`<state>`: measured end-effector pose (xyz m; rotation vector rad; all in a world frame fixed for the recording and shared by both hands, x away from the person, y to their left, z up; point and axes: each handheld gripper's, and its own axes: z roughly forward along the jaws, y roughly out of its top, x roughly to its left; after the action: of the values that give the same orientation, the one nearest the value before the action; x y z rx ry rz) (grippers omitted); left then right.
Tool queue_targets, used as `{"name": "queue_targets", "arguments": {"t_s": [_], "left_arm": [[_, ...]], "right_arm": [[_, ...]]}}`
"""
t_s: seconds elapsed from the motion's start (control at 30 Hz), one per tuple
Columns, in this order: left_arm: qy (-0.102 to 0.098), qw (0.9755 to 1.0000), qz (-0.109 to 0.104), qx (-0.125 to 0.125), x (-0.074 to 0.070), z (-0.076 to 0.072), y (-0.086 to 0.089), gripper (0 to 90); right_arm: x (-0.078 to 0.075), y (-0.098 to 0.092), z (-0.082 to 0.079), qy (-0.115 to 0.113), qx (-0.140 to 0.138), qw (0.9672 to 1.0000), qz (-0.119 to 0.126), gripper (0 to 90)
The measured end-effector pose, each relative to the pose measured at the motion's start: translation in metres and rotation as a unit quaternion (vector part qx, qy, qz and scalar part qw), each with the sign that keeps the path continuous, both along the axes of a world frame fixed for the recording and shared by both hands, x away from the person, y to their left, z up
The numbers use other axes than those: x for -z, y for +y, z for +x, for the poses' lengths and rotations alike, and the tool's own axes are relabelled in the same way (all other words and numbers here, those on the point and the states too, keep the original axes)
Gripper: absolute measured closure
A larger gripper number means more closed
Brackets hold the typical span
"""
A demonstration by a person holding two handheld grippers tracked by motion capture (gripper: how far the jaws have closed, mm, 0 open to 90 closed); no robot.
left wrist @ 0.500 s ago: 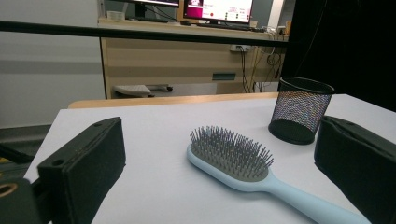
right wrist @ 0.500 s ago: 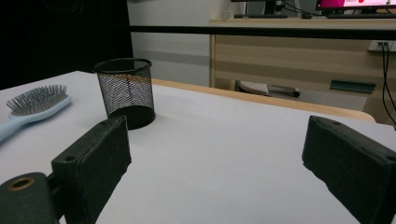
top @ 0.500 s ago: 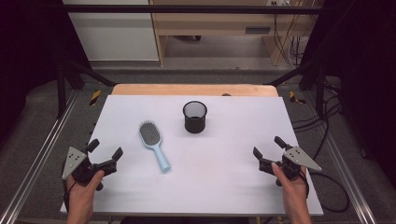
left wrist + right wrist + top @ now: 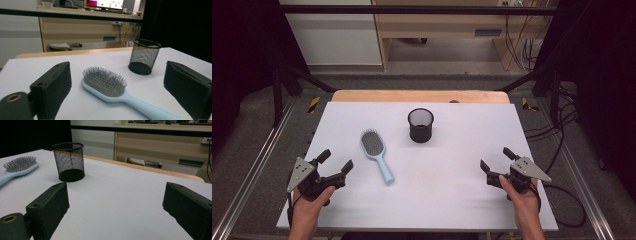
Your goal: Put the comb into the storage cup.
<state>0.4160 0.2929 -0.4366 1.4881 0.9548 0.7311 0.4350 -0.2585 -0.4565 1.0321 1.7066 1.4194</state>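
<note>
Nothing has shifted since a moment ago; the left gripper (image 4: 334, 166) and right gripper (image 4: 496, 159) hang wide open, empty; the hairbrush (image 4: 376, 154) lies just beyond the left one, untouched.

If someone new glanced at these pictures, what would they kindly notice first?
Probably the light blue plastic hairbrush lying bristles-up left of centre on the white table, and the black wire-mesh cup standing upright behind it. The left gripper and right gripper wait open at the near corners.

White table (image 4: 462, 200), hairbrush (image 4: 376, 154) (bristles up), mesh cup (image 4: 420, 125)
</note>
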Motion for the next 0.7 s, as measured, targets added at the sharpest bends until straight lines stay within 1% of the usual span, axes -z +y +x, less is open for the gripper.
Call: {"name": "queue_targets", "arguments": {"t_s": [0.1, 0.17, 0.27, 0.33, 0.47, 0.53, 0.57, 0.63, 0.7], "left_arm": [[0.01, 0.9999, 0.003, 0.009, 0.0, 0.003, -0.009, 16.9], [0.015, 0.9997, 0.017, 0.013, -0.005, 0.005, -0.016, 23.1], [0.02, 0.9991, 0.025, 0.028, -0.012, 0.008, -0.028, 31.2], [0.027, 0.9987, 0.028, 0.033, -0.014, 0.009, -0.037, 37.6], [0.036, 0.9974, 0.044, 0.044, -0.014, 0.012, -0.052, 52.9], [0.047, 0.9964, 0.051, 0.049, -0.013, 0.015, -0.06, 59.4], [0.058, 0.9952, 0.055, 0.058, -0.012, 0.016, -0.065, 63.2], [0.069, 0.9935, 0.063, 0.065, -0.011, 0.019, -0.072, 68.9], [0.08, 0.9914, 0.071, 0.076, -0.009, 0.022, -0.079, 76.4]], "right_arm": [[-0.001, -0.001, 0.0, 0.0, 0.001, 1.0, 0.005, 6.7], [0.0, -0.001, 0.0, 0.002, 0.002, 1.0, 0.004, 6.6], [0.0, 0.0, 0.001, 0.005, 0.003, 1.0, 0.003, 6.6], [0.0, 0.001, 0.001, 0.008, 0.002, 1.0, 0.002, 6.6], [0.0, 0.001, 0.0, 0.007, 0.0, 1.0, 0.002, 6.6], [0.0, 0.001, 0.0, 0.008, 0.0, 1.0, 0.002, 6.6], [0.0, 0.002, 0.0, 0.009, 0.0, 1.0, 0.002, 6.6], [0.001, 0.002, 0.0, 0.01, -0.001, 0.9999, 0.002, 6.6], [0.0, 0.002, 0.0, 0.01, -0.002, 0.9999, 0.002, 6.7]]}}
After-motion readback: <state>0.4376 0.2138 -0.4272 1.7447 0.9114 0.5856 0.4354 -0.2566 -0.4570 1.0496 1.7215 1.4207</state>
